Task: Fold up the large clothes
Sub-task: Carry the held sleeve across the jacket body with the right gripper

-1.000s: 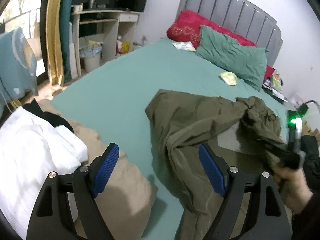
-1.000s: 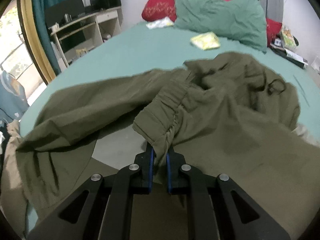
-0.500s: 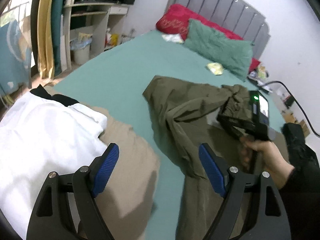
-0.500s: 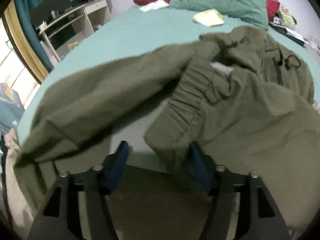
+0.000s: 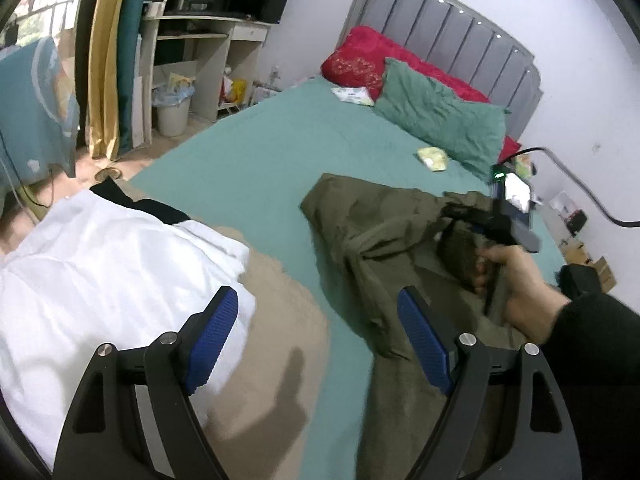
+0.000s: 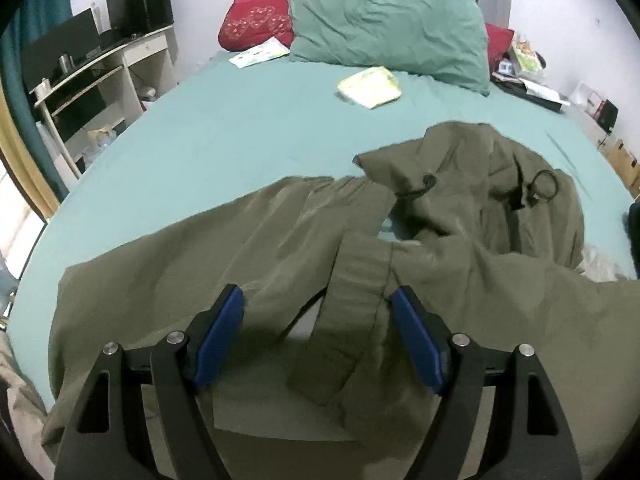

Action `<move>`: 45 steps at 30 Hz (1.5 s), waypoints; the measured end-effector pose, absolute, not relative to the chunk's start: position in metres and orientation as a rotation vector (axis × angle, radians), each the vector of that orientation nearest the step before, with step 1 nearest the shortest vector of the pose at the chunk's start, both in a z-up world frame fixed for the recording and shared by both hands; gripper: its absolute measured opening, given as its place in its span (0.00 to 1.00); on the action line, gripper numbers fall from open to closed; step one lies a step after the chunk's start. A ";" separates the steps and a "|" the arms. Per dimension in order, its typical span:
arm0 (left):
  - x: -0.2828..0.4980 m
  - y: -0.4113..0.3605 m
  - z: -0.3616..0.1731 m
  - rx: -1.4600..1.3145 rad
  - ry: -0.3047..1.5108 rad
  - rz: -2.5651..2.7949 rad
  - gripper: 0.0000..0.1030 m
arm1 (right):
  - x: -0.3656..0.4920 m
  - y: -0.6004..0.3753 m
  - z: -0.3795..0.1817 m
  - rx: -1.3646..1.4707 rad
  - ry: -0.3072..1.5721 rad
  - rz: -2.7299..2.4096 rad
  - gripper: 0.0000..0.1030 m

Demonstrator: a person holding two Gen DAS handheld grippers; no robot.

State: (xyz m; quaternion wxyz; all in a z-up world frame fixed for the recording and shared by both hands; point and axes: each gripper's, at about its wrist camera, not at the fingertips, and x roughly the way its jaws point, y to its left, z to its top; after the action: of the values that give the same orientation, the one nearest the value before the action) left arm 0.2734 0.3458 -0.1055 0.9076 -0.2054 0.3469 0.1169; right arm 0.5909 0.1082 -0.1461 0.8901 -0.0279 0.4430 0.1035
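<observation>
Right wrist view: we hold our right tongs (image 6: 318, 344) spread wide above the olive jacket (image 6: 460, 280), gripping nothing, its cuffed sleeve (image 6: 352, 312) lying between the blue pads. The jacket sprawls rumpled on the green bed (image 6: 240, 136), well short of the green pillow (image 6: 392, 28). Our left tongs (image 5: 320, 344) gape too, beside the jacket and above a beige blanket (image 5: 272, 344).

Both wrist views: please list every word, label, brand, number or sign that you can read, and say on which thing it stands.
No text can be read in either view.
Paper beside the red pillow: printed, too blurred to read.
Yellow packet on the bed: print too blurred to read.
Boxes by the wall: too small to read.
Olive jacket: no label shows.
</observation>
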 end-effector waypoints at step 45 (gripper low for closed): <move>0.295 0.317 -0.130 -0.424 0.813 0.146 0.82 | 0.675 0.165 -0.166 -0.432 0.839 0.343 0.33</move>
State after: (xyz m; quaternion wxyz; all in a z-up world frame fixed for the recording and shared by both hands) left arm 0.2947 0.3174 -0.1295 0.8942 -0.2047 0.3919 0.0702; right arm 0.6751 0.1647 -0.1659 0.8765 -0.2073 0.4020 0.1646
